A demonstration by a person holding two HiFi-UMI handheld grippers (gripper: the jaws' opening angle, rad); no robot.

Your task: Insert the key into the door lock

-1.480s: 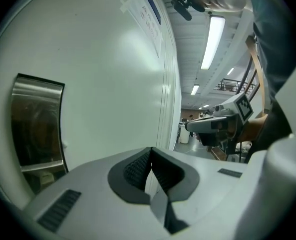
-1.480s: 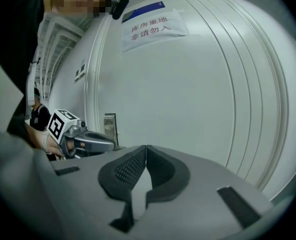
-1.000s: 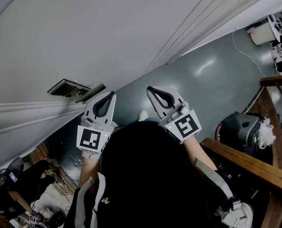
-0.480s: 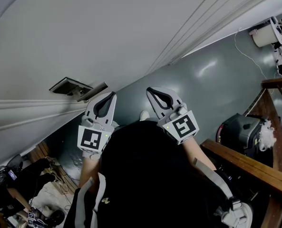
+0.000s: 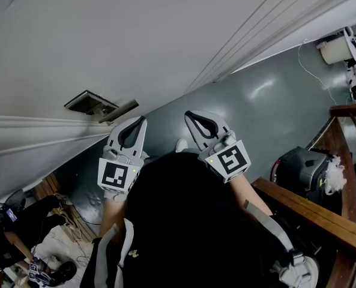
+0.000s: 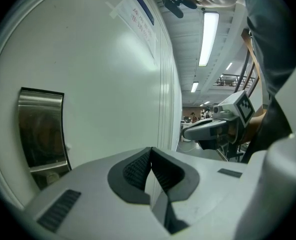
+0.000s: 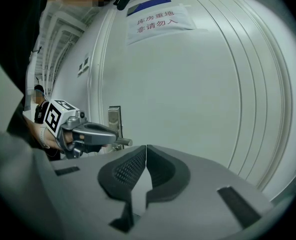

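Reading "库房重地 非请勿入", a paper sign (image 7: 160, 22) hangs on the door (image 7: 187, 99).

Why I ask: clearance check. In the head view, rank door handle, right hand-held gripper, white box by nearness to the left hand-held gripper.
1. door handle, just ahead on the door
2. right hand-held gripper, alongside, right
3. white box, far upper right

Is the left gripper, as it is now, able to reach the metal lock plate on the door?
Probably yes. The left gripper points at the door, and nothing stands between it and the lock plate. Its jaws are together and hold nothing.
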